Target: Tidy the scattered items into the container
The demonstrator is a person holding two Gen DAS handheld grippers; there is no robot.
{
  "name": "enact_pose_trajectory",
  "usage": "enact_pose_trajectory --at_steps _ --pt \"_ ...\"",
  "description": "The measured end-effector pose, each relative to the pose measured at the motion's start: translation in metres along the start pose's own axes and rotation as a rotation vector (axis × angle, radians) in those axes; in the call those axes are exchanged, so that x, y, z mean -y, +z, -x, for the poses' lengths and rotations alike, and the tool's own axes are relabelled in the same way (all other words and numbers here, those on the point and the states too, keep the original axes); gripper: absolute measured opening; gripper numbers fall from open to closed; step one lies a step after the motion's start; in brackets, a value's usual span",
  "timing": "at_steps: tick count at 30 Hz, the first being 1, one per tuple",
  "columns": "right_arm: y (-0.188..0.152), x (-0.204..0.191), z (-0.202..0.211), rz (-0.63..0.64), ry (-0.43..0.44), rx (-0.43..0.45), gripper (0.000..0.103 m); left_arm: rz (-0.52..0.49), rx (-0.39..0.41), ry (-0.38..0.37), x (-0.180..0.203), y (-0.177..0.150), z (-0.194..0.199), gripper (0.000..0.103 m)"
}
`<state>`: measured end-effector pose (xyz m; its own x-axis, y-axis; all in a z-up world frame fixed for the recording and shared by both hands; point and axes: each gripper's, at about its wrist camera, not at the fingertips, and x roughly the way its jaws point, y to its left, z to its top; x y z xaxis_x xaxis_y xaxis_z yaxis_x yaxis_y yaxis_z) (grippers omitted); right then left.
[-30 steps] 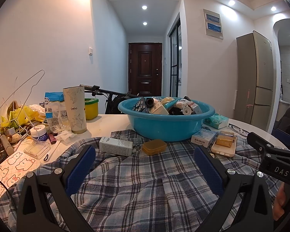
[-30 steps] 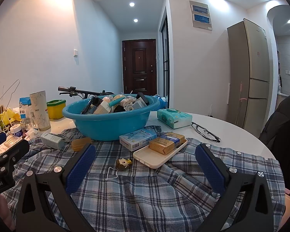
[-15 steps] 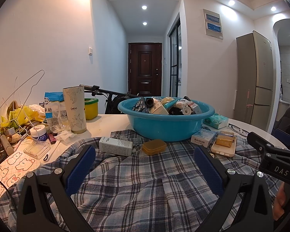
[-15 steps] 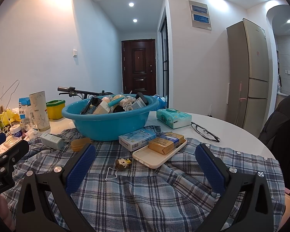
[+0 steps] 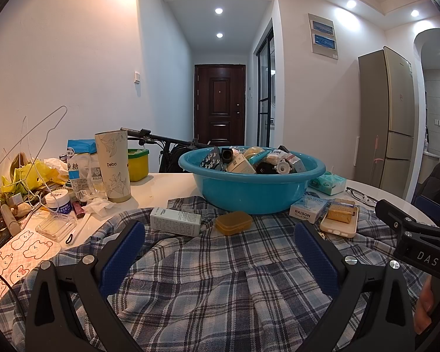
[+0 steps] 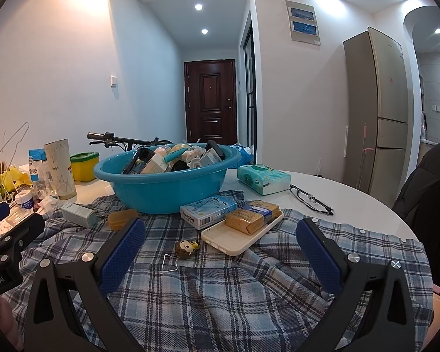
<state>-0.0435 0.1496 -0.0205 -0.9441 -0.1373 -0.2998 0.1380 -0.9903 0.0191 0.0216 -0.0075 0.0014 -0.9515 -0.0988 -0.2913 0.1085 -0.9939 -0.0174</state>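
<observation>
Right wrist view: the right tool is hovering spread and empty over the plaid shirt, facing the keychain; the left tool is waiting spread likewise. The basin is standing beyond, already heaped.

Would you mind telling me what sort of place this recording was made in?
Most likely a lived-in home, at a dining table: a tall fridge stands nearby, a hallway ends at a dark front door, and household clutter fills a blue basin.
</observation>
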Motion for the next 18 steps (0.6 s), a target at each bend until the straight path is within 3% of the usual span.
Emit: enact_pose_trajectory --at_steps 18 --pt "-0.0004 -0.0043 0.0002 0.004 0.001 -0.001 0.103 -0.005 0.002 -0.004 0.0007 0.0000 -0.0012 0.103"
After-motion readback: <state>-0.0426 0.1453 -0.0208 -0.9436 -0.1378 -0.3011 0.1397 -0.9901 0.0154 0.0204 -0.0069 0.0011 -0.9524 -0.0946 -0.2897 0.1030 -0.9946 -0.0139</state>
